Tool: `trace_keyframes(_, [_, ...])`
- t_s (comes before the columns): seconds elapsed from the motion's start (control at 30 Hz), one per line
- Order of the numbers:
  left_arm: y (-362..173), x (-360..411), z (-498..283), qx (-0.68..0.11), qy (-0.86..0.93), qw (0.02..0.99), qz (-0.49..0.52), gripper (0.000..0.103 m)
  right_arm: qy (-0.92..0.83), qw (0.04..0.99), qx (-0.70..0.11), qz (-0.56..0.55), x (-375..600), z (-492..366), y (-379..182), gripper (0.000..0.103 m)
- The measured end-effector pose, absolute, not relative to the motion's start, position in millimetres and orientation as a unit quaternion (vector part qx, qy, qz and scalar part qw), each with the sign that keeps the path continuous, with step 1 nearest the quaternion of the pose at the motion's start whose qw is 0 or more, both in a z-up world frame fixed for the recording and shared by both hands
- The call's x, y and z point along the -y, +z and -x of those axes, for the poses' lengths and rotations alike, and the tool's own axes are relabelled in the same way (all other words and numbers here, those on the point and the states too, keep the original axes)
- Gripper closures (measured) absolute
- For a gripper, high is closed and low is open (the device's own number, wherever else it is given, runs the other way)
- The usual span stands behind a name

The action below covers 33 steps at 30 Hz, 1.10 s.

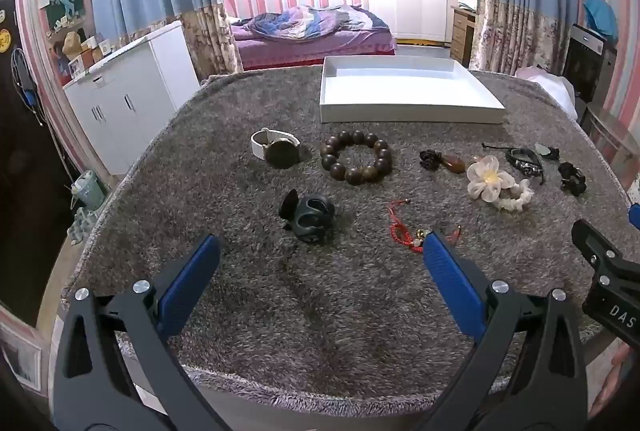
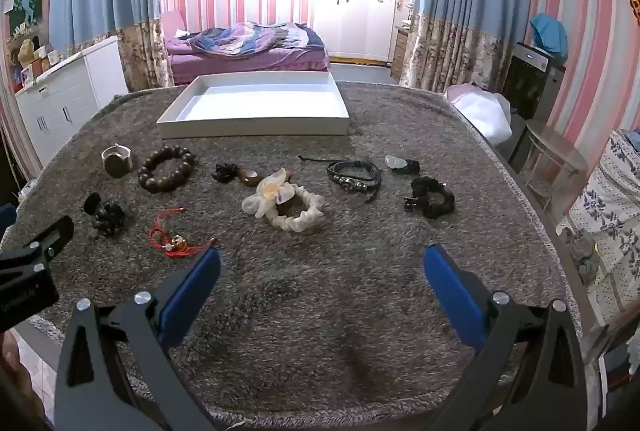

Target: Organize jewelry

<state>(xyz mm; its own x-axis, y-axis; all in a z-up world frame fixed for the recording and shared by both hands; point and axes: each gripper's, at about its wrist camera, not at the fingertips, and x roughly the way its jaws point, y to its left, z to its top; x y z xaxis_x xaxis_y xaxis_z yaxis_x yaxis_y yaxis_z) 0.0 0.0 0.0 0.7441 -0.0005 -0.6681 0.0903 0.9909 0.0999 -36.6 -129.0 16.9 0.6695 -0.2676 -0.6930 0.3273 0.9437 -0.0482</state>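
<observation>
Jewelry lies spread on a grey shaggy cloth: a white-strap watch [image 1: 275, 147], a brown bead bracelet [image 1: 356, 162], a dark hair claw [image 1: 310, 217], a red cord bracelet [image 1: 406, 229], a cream flower scrunchie [image 1: 496, 183], a black leather bracelet [image 2: 354, 171] and a black scrunchie [image 2: 432, 198]. Behind them stands an empty white tray [image 1: 408, 111]. My left gripper [image 1: 320, 255] hangs open over the near cloth, just short of the hair claw. My right gripper [image 2: 322, 267] is open too, nothing between its fingers, in front of the flower scrunchie [image 2: 286, 205].
A dark rose with an amber pendant [image 1: 442, 161] and a pale green stone charm [image 2: 396, 162] also lie in the row. The table's front edge [image 2: 320, 403] is close below the grippers. A white cabinet [image 1: 120, 91] stands left, a small round table [image 2: 556, 151] right.
</observation>
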Motion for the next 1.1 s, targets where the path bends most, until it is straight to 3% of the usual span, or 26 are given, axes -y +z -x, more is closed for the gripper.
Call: trace_keyframes(1.1, [-1.4, -2.2, -0.4, -0.359, -0.025, 0.931, -0.062, 0.003, -0.167, 0.914, -0.368, -0.036, 132.6, 37.5, 17.6, 0.001])
